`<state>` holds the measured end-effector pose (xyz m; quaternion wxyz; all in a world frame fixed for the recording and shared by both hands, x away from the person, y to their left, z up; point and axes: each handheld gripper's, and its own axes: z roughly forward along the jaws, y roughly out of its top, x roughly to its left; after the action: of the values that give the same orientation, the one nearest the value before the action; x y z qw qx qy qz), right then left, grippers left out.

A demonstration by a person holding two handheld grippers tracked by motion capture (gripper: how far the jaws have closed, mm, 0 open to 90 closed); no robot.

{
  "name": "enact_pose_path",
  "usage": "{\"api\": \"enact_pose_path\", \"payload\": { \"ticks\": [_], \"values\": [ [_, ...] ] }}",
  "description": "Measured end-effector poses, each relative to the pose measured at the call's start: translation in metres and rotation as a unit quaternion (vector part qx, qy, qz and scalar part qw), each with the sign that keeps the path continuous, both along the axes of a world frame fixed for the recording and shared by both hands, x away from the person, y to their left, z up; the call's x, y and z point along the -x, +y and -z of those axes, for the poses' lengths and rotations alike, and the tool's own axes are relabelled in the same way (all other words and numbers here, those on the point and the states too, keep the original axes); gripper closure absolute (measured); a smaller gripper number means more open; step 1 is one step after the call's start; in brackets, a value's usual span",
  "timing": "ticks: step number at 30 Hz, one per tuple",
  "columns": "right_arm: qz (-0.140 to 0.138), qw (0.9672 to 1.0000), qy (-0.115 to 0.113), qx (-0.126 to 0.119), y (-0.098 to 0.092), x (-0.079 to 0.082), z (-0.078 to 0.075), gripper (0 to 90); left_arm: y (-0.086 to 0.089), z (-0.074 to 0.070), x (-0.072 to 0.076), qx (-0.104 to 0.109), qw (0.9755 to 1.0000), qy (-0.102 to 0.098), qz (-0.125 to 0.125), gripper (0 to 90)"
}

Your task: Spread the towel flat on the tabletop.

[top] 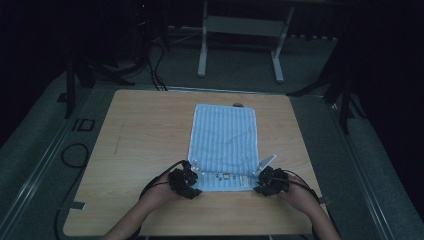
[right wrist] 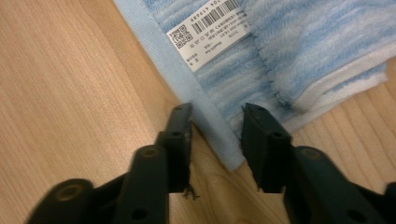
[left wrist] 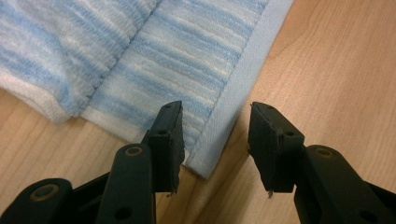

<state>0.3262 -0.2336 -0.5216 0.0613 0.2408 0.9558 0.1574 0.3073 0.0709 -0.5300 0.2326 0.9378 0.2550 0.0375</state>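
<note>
Fingers [left wrist: 170, 135] of both grippers released, straddling corners of flat, ribbed blue-striped terry towel [top: 225, 137].

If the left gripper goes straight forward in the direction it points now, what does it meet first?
Most likely the near corner of the striped towel: its hem lies between the open jaws of the left gripper, though its height above the table is unclear.

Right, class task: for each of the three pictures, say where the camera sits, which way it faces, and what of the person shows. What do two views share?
High view: above the person's side, facing forward and down on the wooden table; forearms and both claws show.
Left gripper view: on the left claw, looking down at the blue-and-white striped folded towel; black jaws apart around its corner.
Right gripper view: on the right claw, jaws apart around another corner.
Shared: the towel's white barcode label.
</note>
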Motion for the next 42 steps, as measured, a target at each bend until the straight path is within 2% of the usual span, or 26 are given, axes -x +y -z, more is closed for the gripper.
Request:
{"api": "enact_pose_path", "payload": {
  "ticks": [1, 4, 5, 8, 9, 12, 13, 14, 15, 16, 18, 19, 20, 21, 23, 24, 25, 29, 31, 33, 37, 38, 39, 40, 41, 42],
  "values": [
    [0.003, 1.0, -0.003, 0.002, 0.0, -0.001, 0.0, 77.6, 0.0, 0.0, -0.001, -0.007, 0.9999, -0.009, -0.003, 63.4],
    [0.007, 0.9999, -0.006, 0.008, 0.001, -0.003, 0.0, 82.0, 0.0, -0.001, -0.005, -0.011, 0.9998, -0.009, -0.014, 80.3],
    [0.003, 1.0, 0.004, 0.004, 0.003, -0.004, -0.001, 83.6, 0.0, -0.001, -0.009, -0.005, 0.9996, 0.0, -0.028, 83.7],
    [0.002, 1.0, 0.001, 0.005, 0.004, -0.004, -0.004, 84.1, -0.001, -0.006, -0.009, -0.007, 0.9996, -0.004, -0.029, 85.4],
    [-0.001, 1.0, -0.006, -0.005, 0.002, 0.0, -0.013, 84.1, 0.0, -0.014, -0.005, 0.007, 0.9996, -0.005, -0.028, 85.5],
    [-0.005, 0.9998, -0.012, -0.013, -0.001, 0.006, -0.024, 84.1, 0.002, -0.025, 0.002, 0.01, 0.9996, -0.014, -0.023, 85.4],
    [-0.009, 0.9996, -0.017, -0.02, -0.003, 0.015, -0.035, 84.0, 0.008, -0.034, 0.009, 0.023, 0.9995, -0.01, -0.019, 85.4],
    [-0.009, 0.9996, -0.017, -0.02, -0.003, 0.015, -0.035, 84.0, 0.008, -0.034, 0.009, 0.023, 0.9995, -0.01, -0.019, 85.3],
    [-0.021, 0.9991, -0.023, -0.028, -0.006, 0.027, -0.045, 83.9, 0.013, -0.042, 0.017, 0.035, 0.999, -0.015, -0.021, 85.3],
    [-0.021, 0.9991, -0.023, -0.028, -0.006, 0.027, -0.045, 83.9, 0.013, -0.042, 0.017, 0.035, 0.999, -0.015, -0.021, 85.2],
    [-0.034, 0.9984, -0.026, -0.037, -0.008, 0.04, -0.053, 83.7, 0.018, -0.049, 0.028, 0.046, 0.9988, -0.01, -0.012, 85.1],
    [-0.043, 0.9978, -0.026, -0.044, -0.01, 0.055, -0.057, 83.3, 0.019, -0.052, 0.04, 0.052, 0.9986, -0.001, 0.0, 84.9],
    [-0.043, 0.9978, -0.026, -0.044, -0.01, 0.055, -0.057, 83.3, 0.019, -0.052, 0.04, 0.052, 0.9986, -0.001, 0.0, 84.8],
    [-0.046, 0.9975, -0.025, -0.047, -0.012, 0.068, -0.057, 83.2, 0.018, -0.05, 0.053, 0.051, 0.9986, 0.008, 0.01, 84.7],
    [-0.047, 0.9974, -0.023, -0.048, -0.013, 0.073, -0.056, 83.2, 0.018, -0.05, 0.053, 0.051, 0.9986, 0.008, 0.01, 84.6],
    [-0.052, 0.9977, -0.02, -0.038, -0.014, 0.084, -0.049, 82.9, 0.015, -0.041, 0.069, 0.052, 0.9979, 0.031, 0.024, 84.4],
    [-0.052, 0.9977, -0.02, -0.038, -0.014, 0.084, -0.049, 82.9, 0.015, -0.041, 0.069, 0.052, 0.9979, 0.031, 0.024, 84.3],
    [-0.053, 0.998, 0.015, -0.032, -0.017, 0.1, -0.035, 82.4, 0.011, -0.029, 0.081, 0.048, 0.997, 0.048, 0.037, 83.8],
    [-0.056, 0.9977, 0.027, -0.026, -0.018, 0.106, -0.028, 81.2, 0.007, -0.021, 0.088, 0.054, 0.9956, 0.063, 0.043, 83.7],
    [-0.05, 0.9976, 0.043, -0.02, -0.02, 0.11, -0.021, 81.2, 0.004, -0.015, 0.093, 0.048, 0.9942, 0.074, 0.062, 83.7],
    [-0.06, 0.9964, 0.061, -0.001, -0.019, 0.118, -0.012, 79.7, -0.001, -0.006, 0.098, 0.041, 0.9915, 0.099, 0.073, 81.7],
    [-0.063, 0.9957, 0.067, 0.0, -0.019, 0.12, -0.01, 77.3, -0.001, -0.006, 0.098, 0.041, 0.9915, 0.099, 0.073, 79.2],
    [-0.063, 0.9957, 0.067, 0.0, -0.019, 0.12, -0.01, 77.3, -0.002, -0.005, 0.099, 0.043, 0.9901, 0.108, 0.078, 79.2],
    [-0.068, 0.995, 0.073, 0.006, -0.019, 0.122, -0.01, 72.1, -0.002, -0.007, 0.1, 0.046, 0.9894, 0.111, 0.081, 74.8],
    [-0.068, 0.995, 0.073, 0.006, -0.019, 0.122, -0.01, 72.1, -0.002, -0.007, 0.1, 0.046, 0.9894, 0.111, 0.081, 71.7],
    [-0.067, 0.9942, 0.083, 0.006, -0.024, 0.122, -0.014, 64.6, 0.0, -0.012, 0.099, 0.057, 0.9887, 0.113, 0.08, 60.0]
  ]
}}
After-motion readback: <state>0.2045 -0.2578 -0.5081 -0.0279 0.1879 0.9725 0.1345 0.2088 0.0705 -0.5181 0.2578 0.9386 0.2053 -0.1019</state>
